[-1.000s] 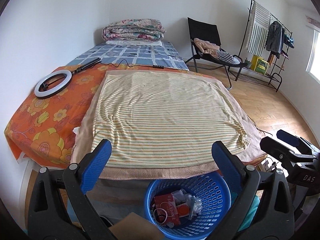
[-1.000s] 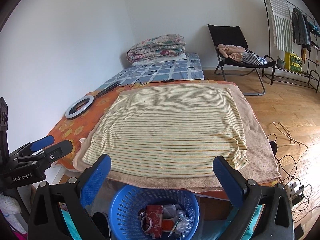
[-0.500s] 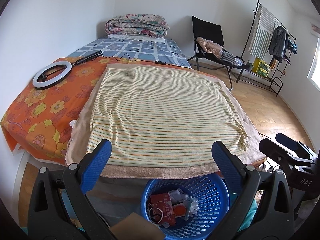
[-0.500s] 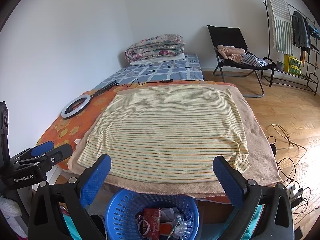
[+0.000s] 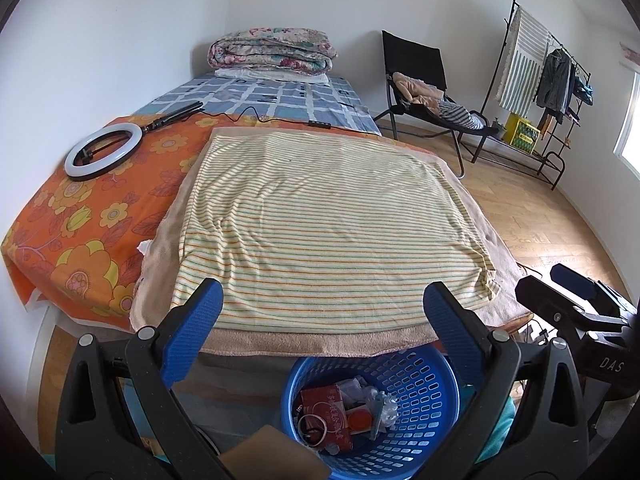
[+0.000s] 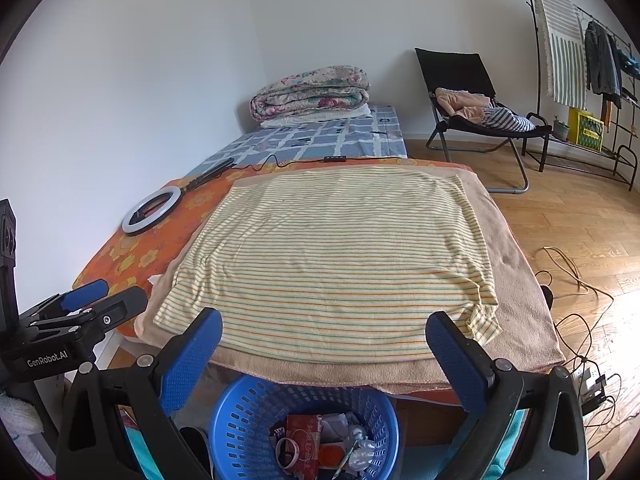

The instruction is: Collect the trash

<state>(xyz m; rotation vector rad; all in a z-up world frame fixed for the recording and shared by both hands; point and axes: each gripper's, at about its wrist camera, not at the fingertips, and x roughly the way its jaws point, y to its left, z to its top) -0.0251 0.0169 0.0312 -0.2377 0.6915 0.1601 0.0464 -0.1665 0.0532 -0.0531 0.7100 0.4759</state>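
Both grippers, left [image 5: 320, 320] and right [image 6: 323, 342], hover level above the blue basket [image 5: 420, 376], fingers spread and empty; the trash [image 5: 344, 412] is partly cut off.

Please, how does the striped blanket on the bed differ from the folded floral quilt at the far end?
The striped blanket lies spread flat in one layer; the floral quilt is folded into a thick bundle. The blanket has thin coloured lines on pale yellow; the quilt has a pink and green flower print. The blanket is at the near end, above the blue basket; the quilt is by the far wall. Both rest on the bed.
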